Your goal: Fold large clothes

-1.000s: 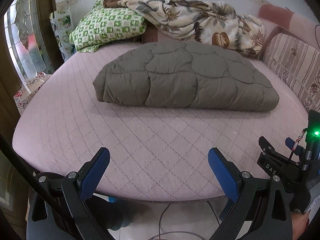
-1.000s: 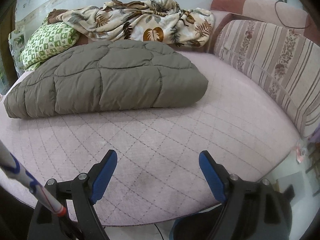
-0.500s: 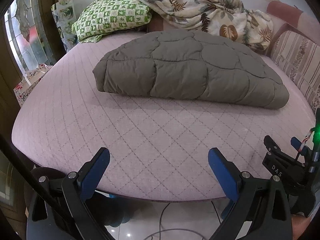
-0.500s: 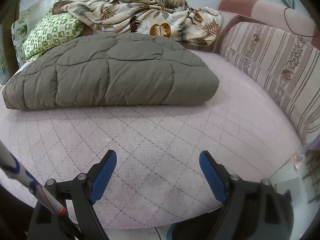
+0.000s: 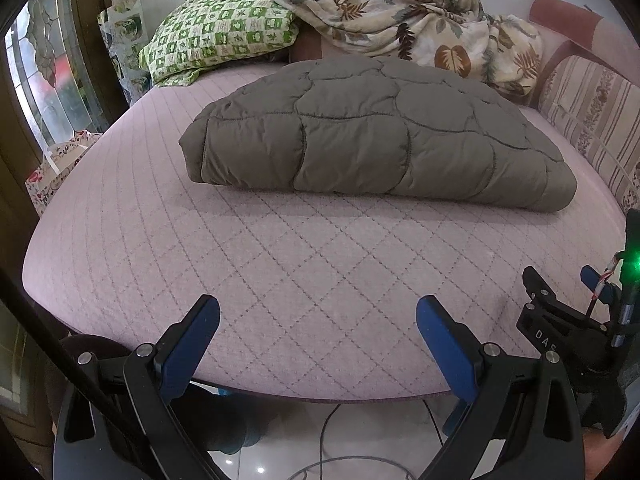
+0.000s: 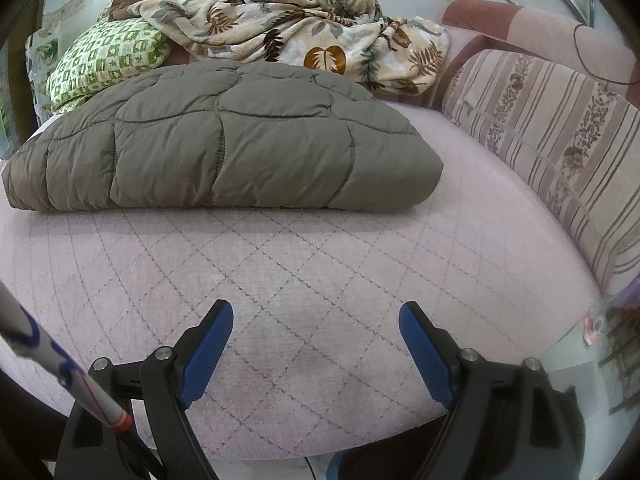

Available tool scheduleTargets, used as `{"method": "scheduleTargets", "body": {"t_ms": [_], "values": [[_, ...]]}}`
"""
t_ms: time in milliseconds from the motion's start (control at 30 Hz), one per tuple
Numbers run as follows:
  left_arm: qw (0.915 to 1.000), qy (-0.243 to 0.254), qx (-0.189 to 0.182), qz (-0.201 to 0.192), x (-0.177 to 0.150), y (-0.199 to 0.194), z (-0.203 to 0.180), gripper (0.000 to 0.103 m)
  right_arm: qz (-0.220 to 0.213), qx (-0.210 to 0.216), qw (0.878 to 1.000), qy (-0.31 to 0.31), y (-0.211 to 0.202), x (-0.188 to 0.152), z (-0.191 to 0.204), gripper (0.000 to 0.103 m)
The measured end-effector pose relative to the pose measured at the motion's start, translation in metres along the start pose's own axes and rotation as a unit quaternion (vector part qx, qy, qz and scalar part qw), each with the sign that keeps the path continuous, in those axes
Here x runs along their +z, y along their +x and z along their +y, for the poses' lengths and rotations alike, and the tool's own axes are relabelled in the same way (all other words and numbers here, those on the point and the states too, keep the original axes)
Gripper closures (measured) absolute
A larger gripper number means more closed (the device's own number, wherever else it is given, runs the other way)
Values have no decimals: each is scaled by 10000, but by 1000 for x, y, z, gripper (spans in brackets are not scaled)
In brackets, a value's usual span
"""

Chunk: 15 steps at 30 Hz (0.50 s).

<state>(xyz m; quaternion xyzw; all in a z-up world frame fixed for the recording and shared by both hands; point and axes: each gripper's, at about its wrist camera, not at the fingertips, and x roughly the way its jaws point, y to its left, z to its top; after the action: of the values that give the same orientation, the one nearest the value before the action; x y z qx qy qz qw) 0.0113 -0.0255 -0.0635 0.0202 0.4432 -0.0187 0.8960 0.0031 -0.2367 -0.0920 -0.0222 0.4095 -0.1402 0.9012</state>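
A grey-brown quilted puffer garment [image 5: 372, 136] lies folded into a thick flat bundle across the middle of the pink quilted bed [image 5: 280, 264]; it also shows in the right wrist view [image 6: 224, 148]. My left gripper [image 5: 318, 320] is open and empty, near the bed's front edge, well short of the garment. My right gripper [image 6: 314, 324] is open and empty over the front of the bed [image 6: 320, 280], also short of the garment. The right gripper's body shows at the right edge of the left wrist view [image 5: 576, 320].
A green checked pillow [image 5: 220, 36] and a crumpled leaf-print blanket [image 5: 404, 20] lie at the head of the bed. A striped cushion [image 6: 560, 148] lines the right side. A window [image 5: 44, 80] and floral bag [image 5: 60, 160] stand left. Cables lie on the tiled floor [image 5: 340, 440].
Both grippers have moved forward toward the bed and garment, which now looks larger and nearer. Both stay open. The garment has not moved.
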Motion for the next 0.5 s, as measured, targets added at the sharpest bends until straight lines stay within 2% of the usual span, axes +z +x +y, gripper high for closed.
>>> {"method": "scheduleTargets", "body": {"t_ms": [500], "values": [[9999, 99, 53, -38, -3, -6, -7, 5, -41, -24, 10000, -54, -4, -2, 2, 14]]}}
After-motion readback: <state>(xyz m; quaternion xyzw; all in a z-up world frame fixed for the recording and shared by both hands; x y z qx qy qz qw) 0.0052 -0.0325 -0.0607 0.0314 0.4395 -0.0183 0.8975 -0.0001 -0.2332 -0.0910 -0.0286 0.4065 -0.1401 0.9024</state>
